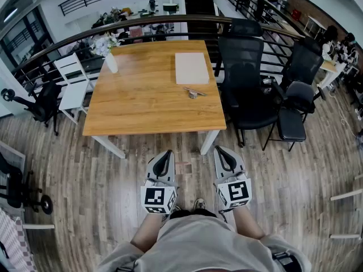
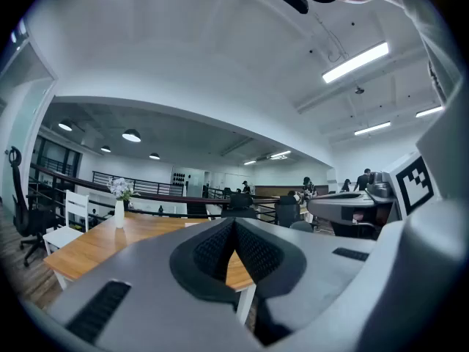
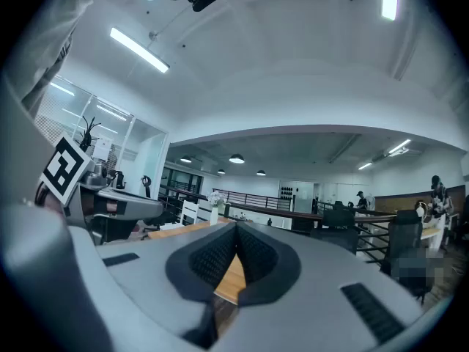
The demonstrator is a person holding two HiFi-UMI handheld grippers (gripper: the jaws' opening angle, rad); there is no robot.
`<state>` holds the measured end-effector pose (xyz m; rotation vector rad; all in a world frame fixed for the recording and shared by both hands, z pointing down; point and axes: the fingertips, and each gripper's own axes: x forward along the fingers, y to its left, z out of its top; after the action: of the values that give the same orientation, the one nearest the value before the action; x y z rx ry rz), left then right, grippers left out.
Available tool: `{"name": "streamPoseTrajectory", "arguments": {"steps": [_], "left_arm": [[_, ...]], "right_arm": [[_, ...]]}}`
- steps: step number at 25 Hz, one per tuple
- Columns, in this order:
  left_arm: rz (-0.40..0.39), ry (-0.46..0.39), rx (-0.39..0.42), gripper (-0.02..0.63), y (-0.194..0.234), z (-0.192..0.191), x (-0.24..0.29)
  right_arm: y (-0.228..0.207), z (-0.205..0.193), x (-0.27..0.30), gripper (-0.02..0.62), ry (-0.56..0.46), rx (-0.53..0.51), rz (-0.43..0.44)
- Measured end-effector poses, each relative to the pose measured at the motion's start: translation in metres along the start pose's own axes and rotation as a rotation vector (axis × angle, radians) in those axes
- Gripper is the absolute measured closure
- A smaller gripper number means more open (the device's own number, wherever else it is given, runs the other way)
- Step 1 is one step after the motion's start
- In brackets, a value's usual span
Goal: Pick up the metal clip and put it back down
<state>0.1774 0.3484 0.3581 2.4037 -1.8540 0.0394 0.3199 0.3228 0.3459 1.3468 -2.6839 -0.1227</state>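
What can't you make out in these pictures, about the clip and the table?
- Head view: the metal clip is too small to show its shape or how it lies.
- Left gripper view: clip unseen; the left gripper covers most of the table.
- Right gripper view: the same, behind the right gripper.

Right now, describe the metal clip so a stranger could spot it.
Find the wooden table. On its right half lies a pale rectangular board; the metal clip sits just off the board's near edge. It is the only small, shiny thing there, unlike the flat board and the tall white vase.
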Motion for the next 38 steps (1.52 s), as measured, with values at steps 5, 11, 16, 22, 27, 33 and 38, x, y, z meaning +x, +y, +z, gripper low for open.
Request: {"name": "streamPoseTrajectory", "arguments": {"steps": [5,11,16,22,27,33,38], "left_arm": [[-0.006,0.010,-0.014,0.583,0.006,-0.007,-0.002],[-0.017,0.030,-0.024,0.583,0.015,-0.014,-0.010],[-0.019,0.058,-0.027,0.583,0.027,-0.026,-0.023],[-0.007,0.105,-0.044,0.583,0.046,-0.049,-0.028],[0.005,0.113,-0.051,0.583,0.055,-0.053,-0.012],[0.042,0.124,-0.050,0.583,0.080,-0.054,0.037],[0.072,0.125,-0.037,0.583,0.098,-0.046,0.100]], "right_arm": [[0.006,-0.006,0.003,0.569,0.016,0.001,-0.010],[0.015,-0.016,0.010,0.568,0.044,-0.011,-0.012],[0.031,-0.028,0.018,0.568,0.085,-0.007,0.007],[0.051,-0.054,0.027,0.568,0.140,0.010,0.030],[0.046,-0.061,0.048,0.568,0.154,0.001,0.065],[0.020,-0.069,0.106,0.568,0.139,0.014,0.104],[-0.016,-0.072,0.159,0.568,0.139,0.005,0.147]]}}
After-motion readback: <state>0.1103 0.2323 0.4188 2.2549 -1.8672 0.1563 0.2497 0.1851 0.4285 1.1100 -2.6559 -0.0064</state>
